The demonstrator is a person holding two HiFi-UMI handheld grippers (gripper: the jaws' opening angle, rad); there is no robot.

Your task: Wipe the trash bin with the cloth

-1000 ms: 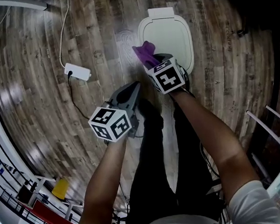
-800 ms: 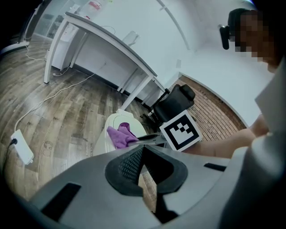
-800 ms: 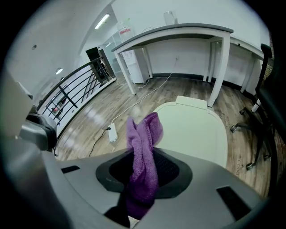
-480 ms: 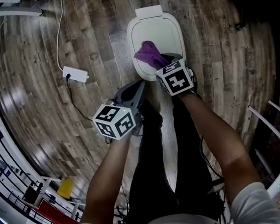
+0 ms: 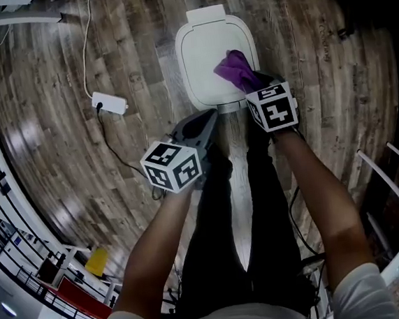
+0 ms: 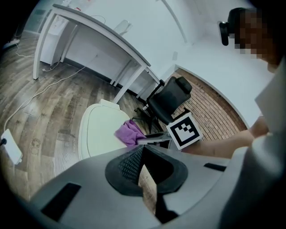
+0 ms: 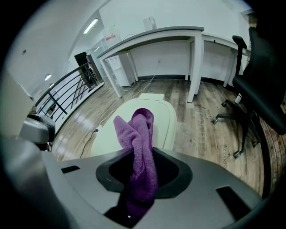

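The white trash bin (image 5: 204, 57) stands on the wood floor just ahead of my feet with its lid shut. My right gripper (image 5: 251, 80) is shut on a purple cloth (image 5: 235, 68), which rests on the right part of the lid. The right gripper view shows the cloth (image 7: 138, 132) bunched up from between the jaws over the lid (image 7: 166, 120). My left gripper (image 5: 208, 116) hangs in front of the bin's near edge with its jaws shut and nothing in them. From the left gripper view (image 6: 144, 154) I see the bin (image 6: 99, 129) and the cloth (image 6: 128, 133).
A white power strip (image 5: 110, 102) with its cable lies on the floor left of the bin. A black office chair (image 7: 263, 76) and a white desk (image 7: 152, 36) stand beyond it. A railing (image 7: 67, 89) runs on the left. The person's legs (image 5: 239, 207) are below the grippers.
The right gripper has carried the cloth from the lid's left edge across to its right side. The left gripper has shifted slightly right and stays shut.
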